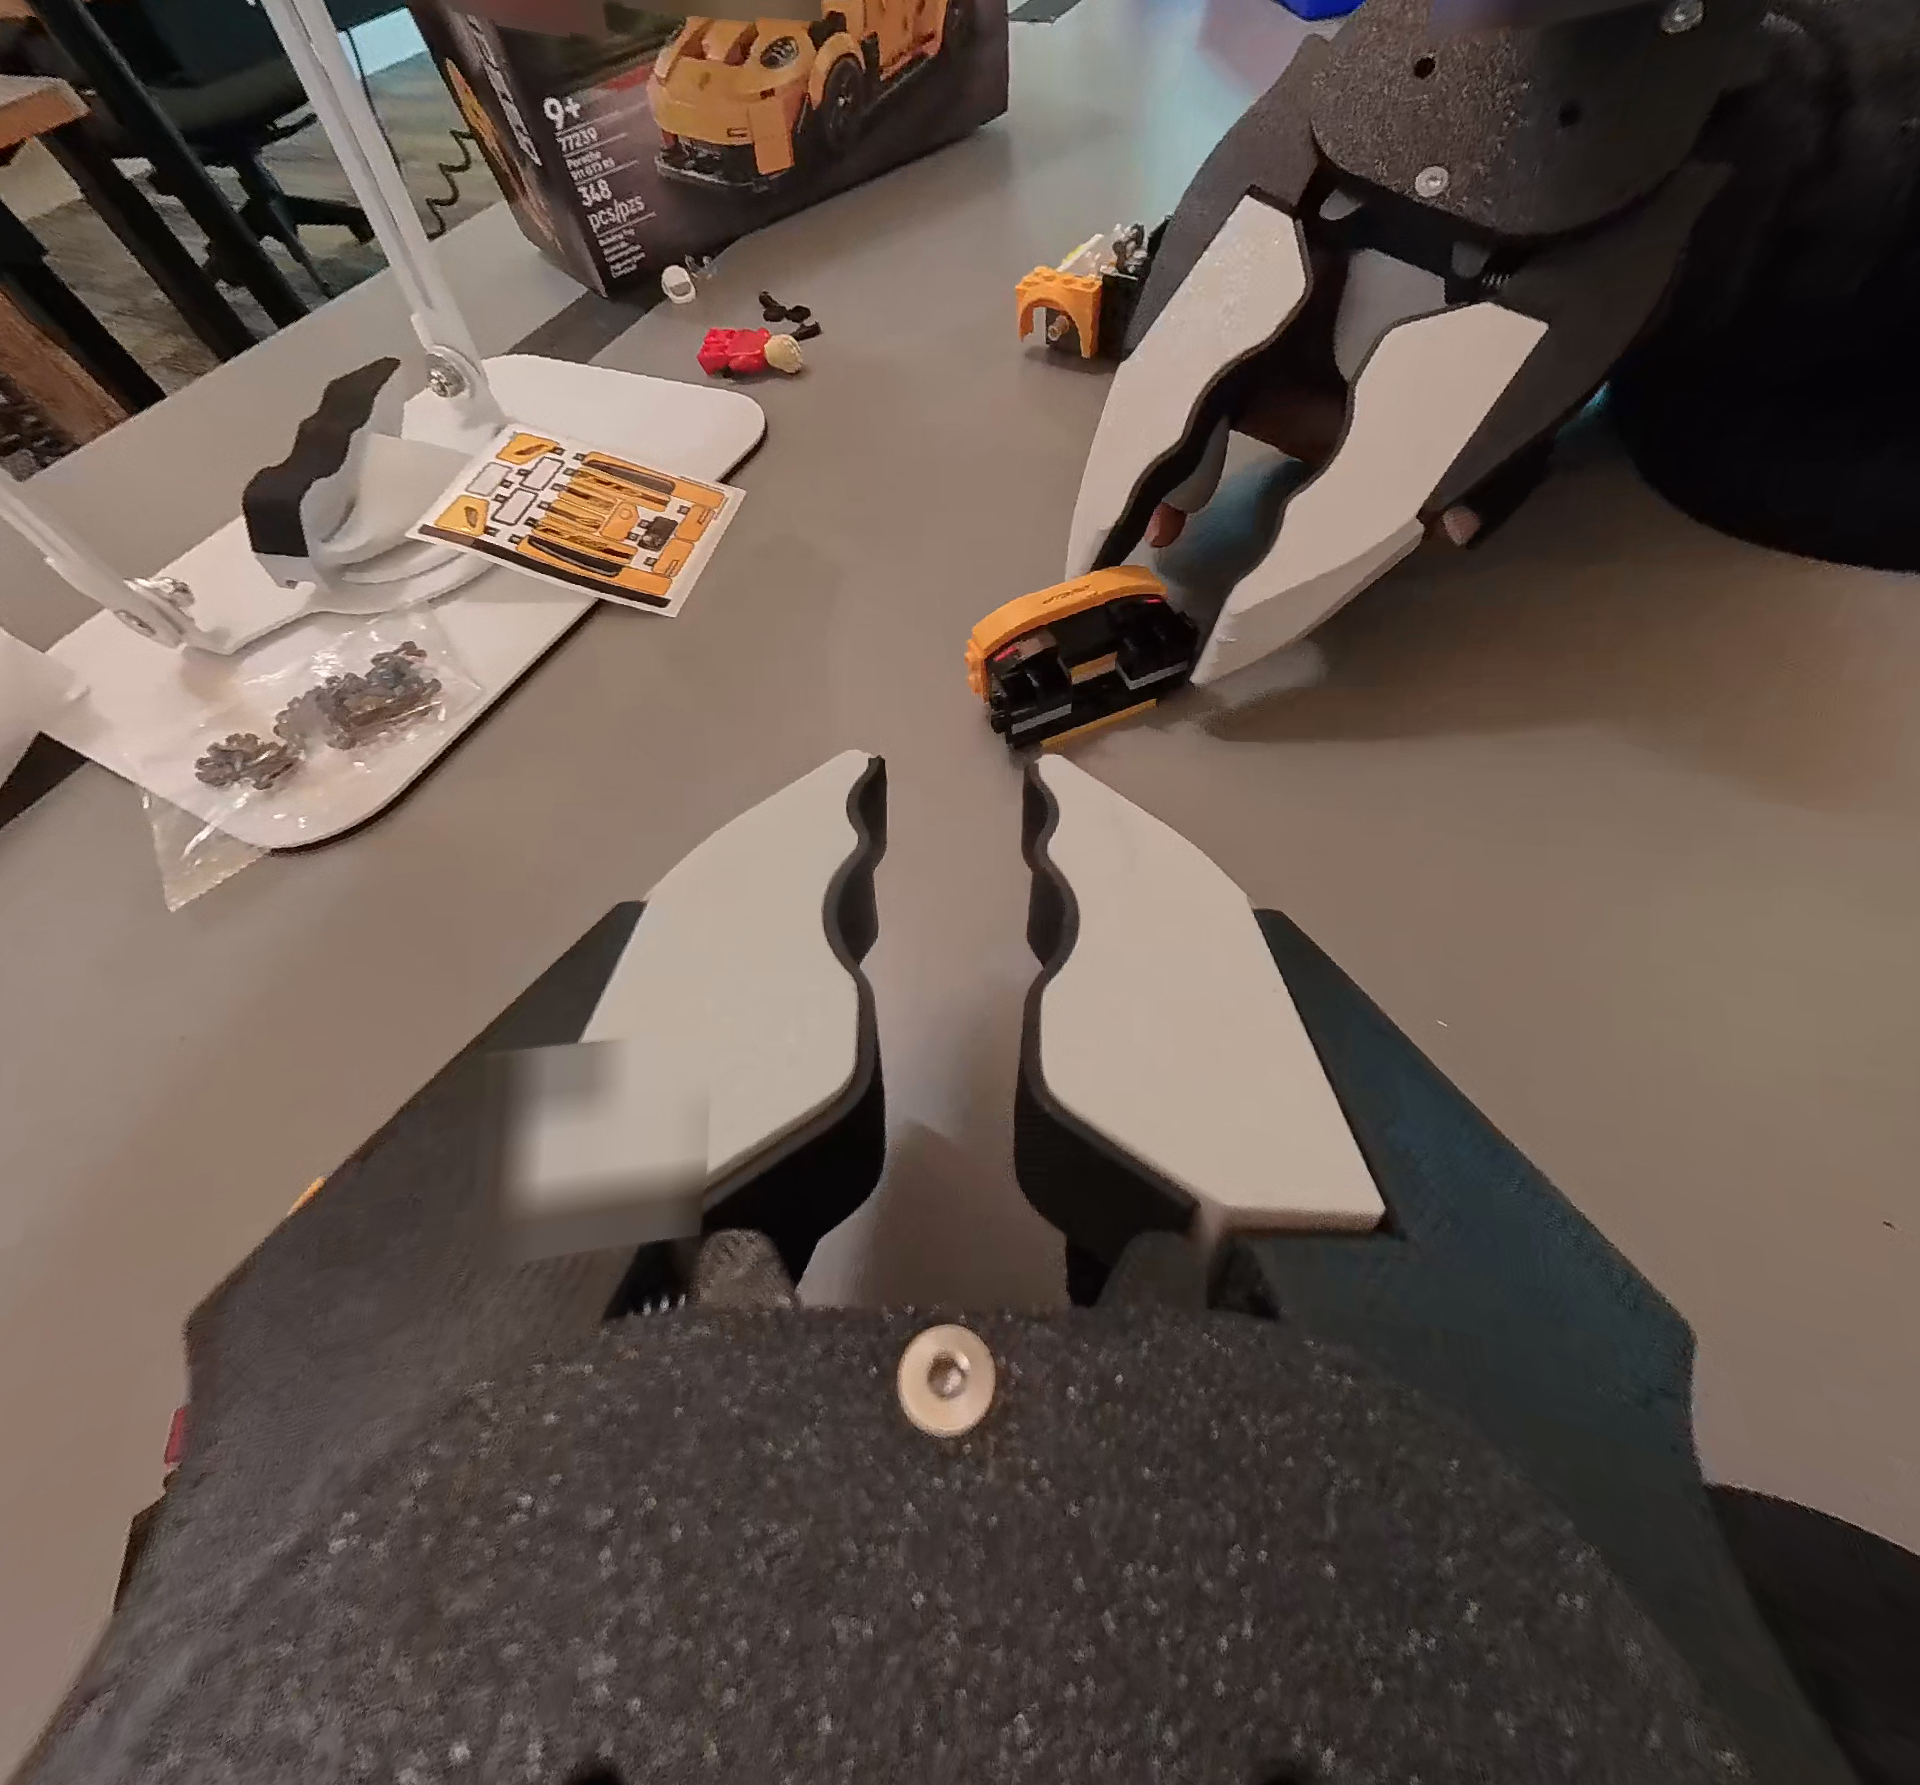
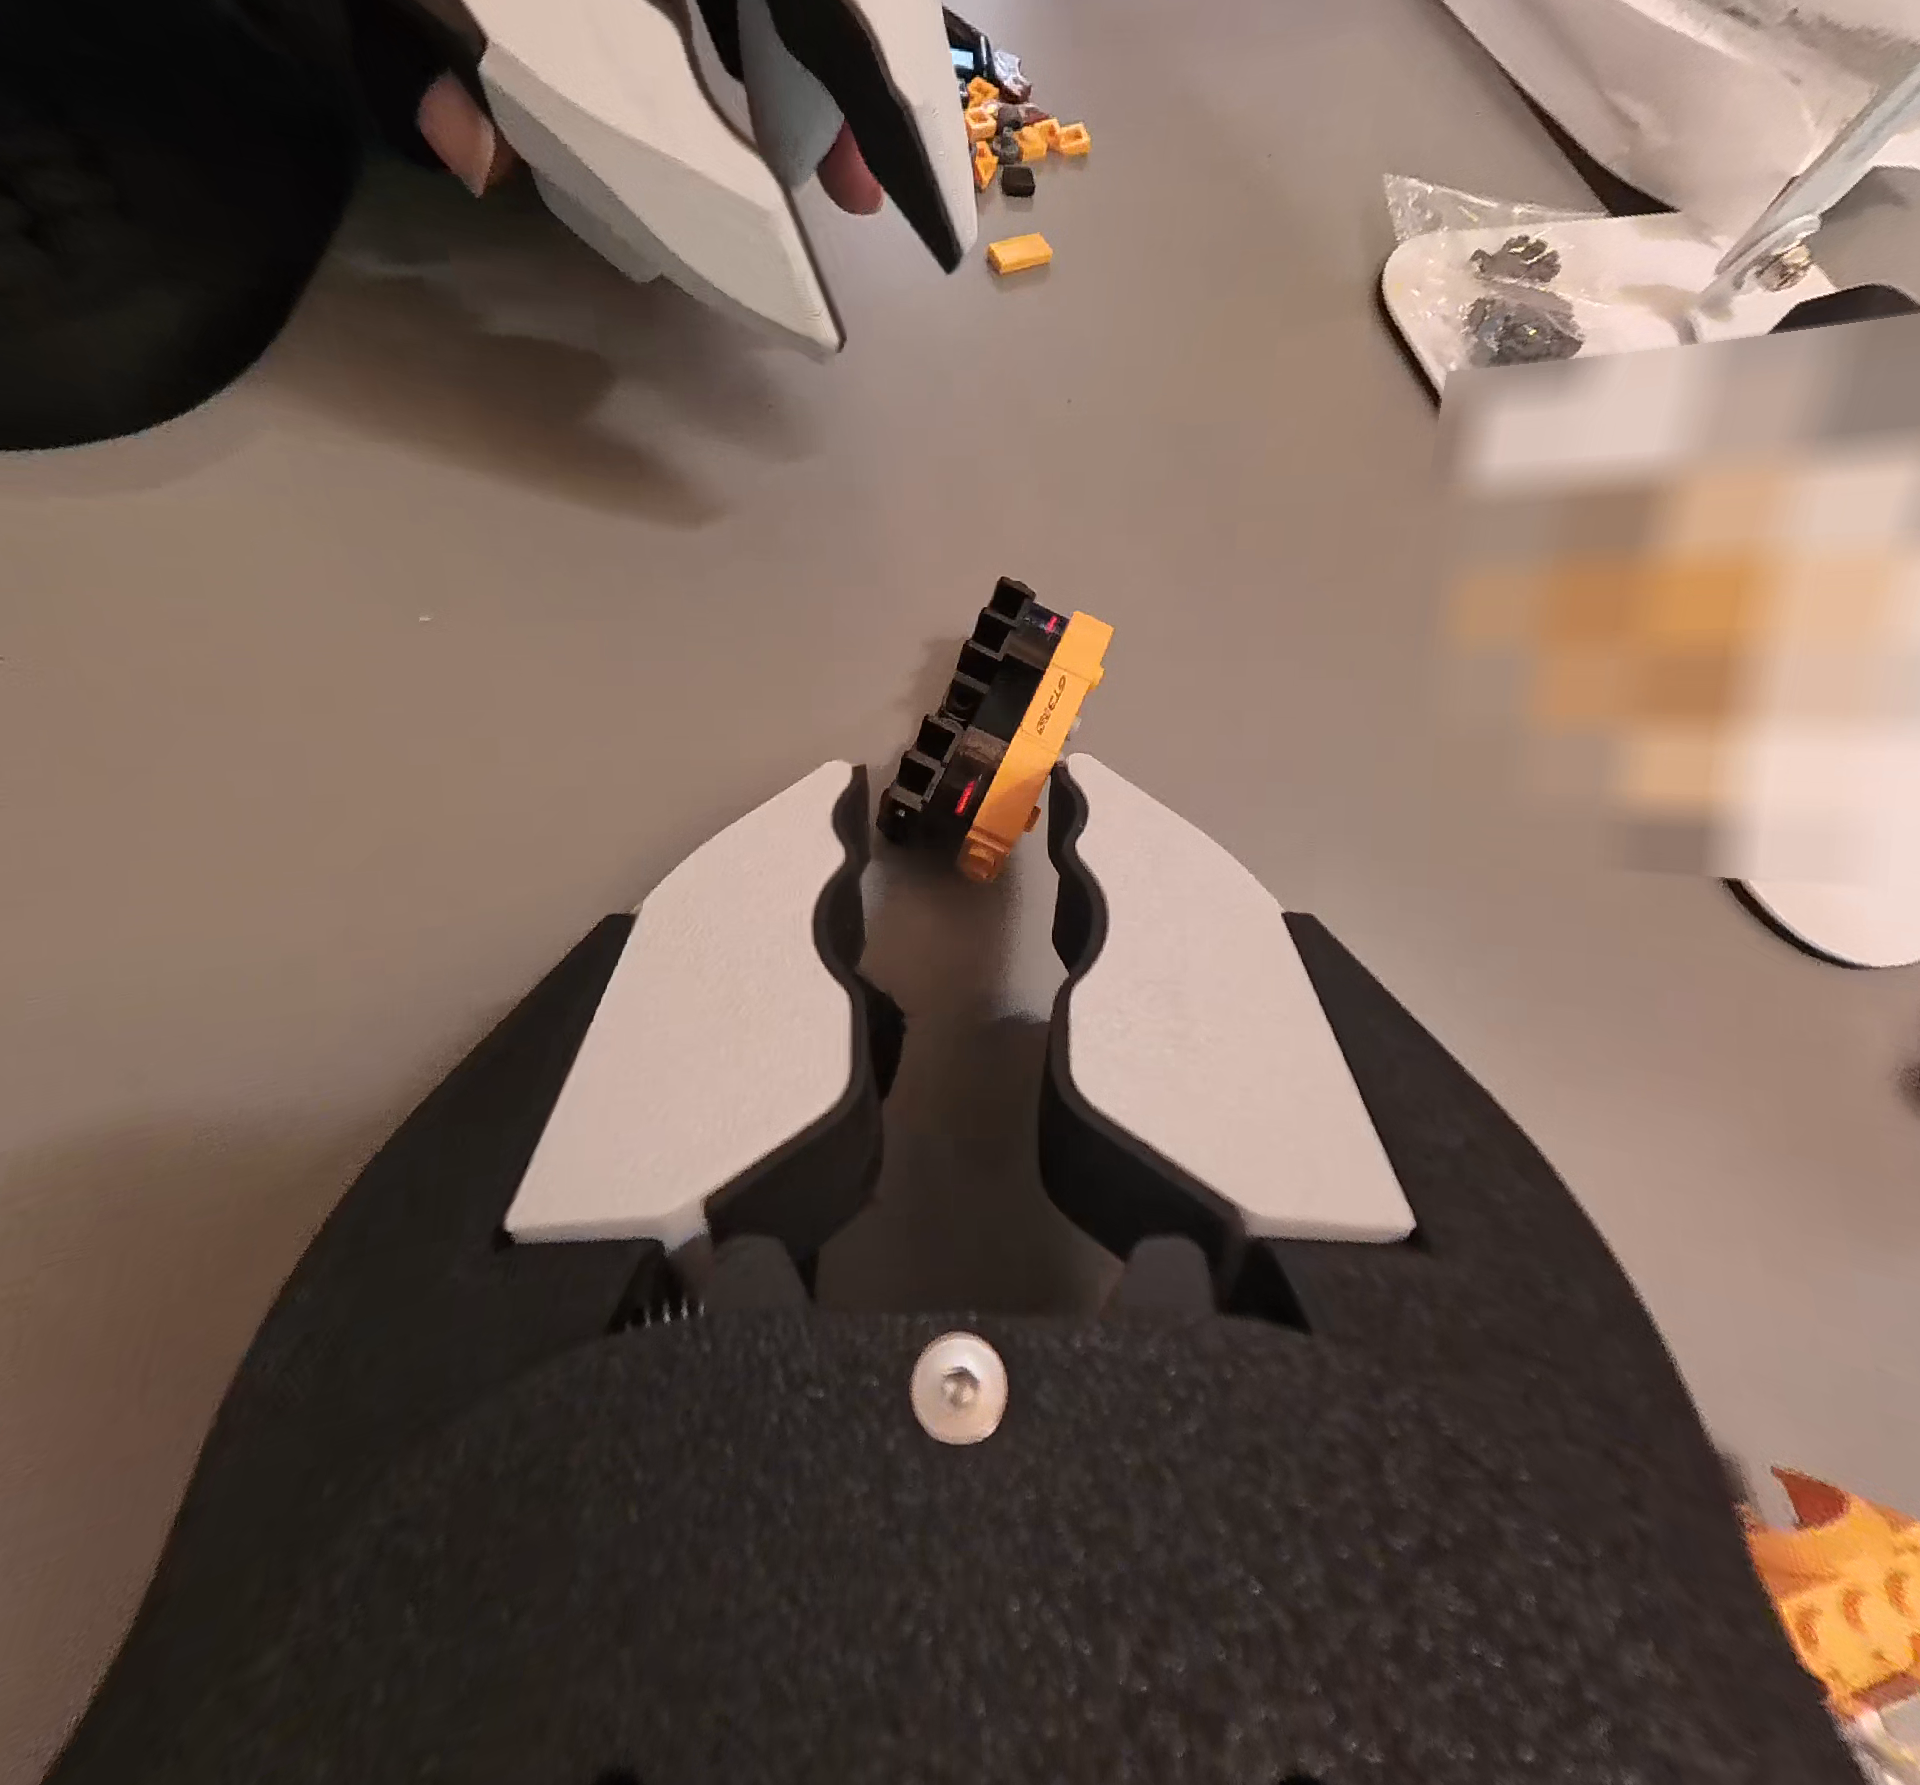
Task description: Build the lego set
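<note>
An orange and black lego sub-assembly (image 1: 1081, 660) lies on the grey table (image 1: 1351, 904). In the right wrist view the sub-assembly (image 2: 997, 727) lies tilted, its near end between my right gripper's (image 2: 961, 777) fingertips. The jaws stand apart around it, the right tip against its orange side. In the left wrist view the right gripper (image 1: 1153, 613) comes in from the upper right. My left gripper (image 1: 956, 779) is open and empty, its tips just short of the sub-assembly. The left gripper also shows in the right wrist view (image 2: 894, 301) at the upper left.
The lego box (image 1: 769, 73) stands at the back. A sticker sheet (image 1: 582, 520), a bag of dark parts (image 1: 312, 717) and a white stand base (image 1: 665, 405) lie on the left. A red minifigure (image 1: 748, 351) and an orange partial build (image 1: 1070, 307) lie behind. Loose small pieces (image 2: 1023, 140) and an orange tile (image 2: 1018, 253) lie farther off. My right fingertips sit around 8 cm from my left ones.
</note>
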`<state>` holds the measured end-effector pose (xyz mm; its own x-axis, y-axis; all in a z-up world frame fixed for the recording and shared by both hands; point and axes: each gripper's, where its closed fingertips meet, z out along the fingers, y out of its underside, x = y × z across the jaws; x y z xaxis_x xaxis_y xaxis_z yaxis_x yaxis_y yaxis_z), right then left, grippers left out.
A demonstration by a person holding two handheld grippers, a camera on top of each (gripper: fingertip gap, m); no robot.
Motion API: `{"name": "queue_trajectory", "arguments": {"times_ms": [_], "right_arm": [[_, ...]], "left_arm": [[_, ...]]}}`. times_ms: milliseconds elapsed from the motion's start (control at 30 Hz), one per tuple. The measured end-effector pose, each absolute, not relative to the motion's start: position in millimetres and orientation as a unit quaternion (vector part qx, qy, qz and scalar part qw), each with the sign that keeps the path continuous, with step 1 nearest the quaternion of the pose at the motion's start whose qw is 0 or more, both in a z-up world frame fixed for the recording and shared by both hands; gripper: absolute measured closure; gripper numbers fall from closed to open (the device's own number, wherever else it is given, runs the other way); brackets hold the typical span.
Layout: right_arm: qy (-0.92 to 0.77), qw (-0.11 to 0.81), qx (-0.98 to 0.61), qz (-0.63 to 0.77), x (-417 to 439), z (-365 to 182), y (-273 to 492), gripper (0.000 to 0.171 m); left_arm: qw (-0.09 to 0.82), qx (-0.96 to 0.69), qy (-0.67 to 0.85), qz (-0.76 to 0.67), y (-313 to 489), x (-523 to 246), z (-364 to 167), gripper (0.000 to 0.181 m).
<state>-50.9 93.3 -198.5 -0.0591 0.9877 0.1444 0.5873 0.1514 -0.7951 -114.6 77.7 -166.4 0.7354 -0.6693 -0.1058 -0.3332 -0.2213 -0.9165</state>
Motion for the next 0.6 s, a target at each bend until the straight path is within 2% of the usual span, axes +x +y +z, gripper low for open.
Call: {"name": "queue_trajectory", "arguments": {"times_ms": [167,300,367,467,533,600], "right_arm": [[-0.699,0.322,-0.570,0.287,-54.5,-198.5,92.9,0.142],[-0.779,0.236,-0.494,0.304,-55.7,-197.3,81.0,0.142],[-0.810,0.193,-0.461,0.307,-54.3,-199.2,77.1,0.142],[-0.831,0.164,-0.437,0.302,-55.9,-202.3,77.0,0.142],[-0.834,0.151,-0.442,0.295,-57.5,-203.5,77.3,0.142],[-0.830,0.149,-0.454,0.287,-59.1,-204.4,77.4,0.142]], "left_arm": [[0.514,-0.765,0.355,-0.160,74.0,-108.4,-172.1,0.154],[0.508,-0.757,0.375,-0.169,75.7,-103.2,-173.1,0.152],[0.493,-0.750,0.400,-0.185,77.6,-95.4,-175.3,0.145],[0.424,-0.743,0.462,-0.233,67.5,-77.4,-188.4,0.130],[0.384,-0.745,0.489,-0.240,62.0,-74.1,-198.6,0.133],[0.382,-0.750,0.492,-0.222,65.7,-77.9,-202.2,0.137]]}}
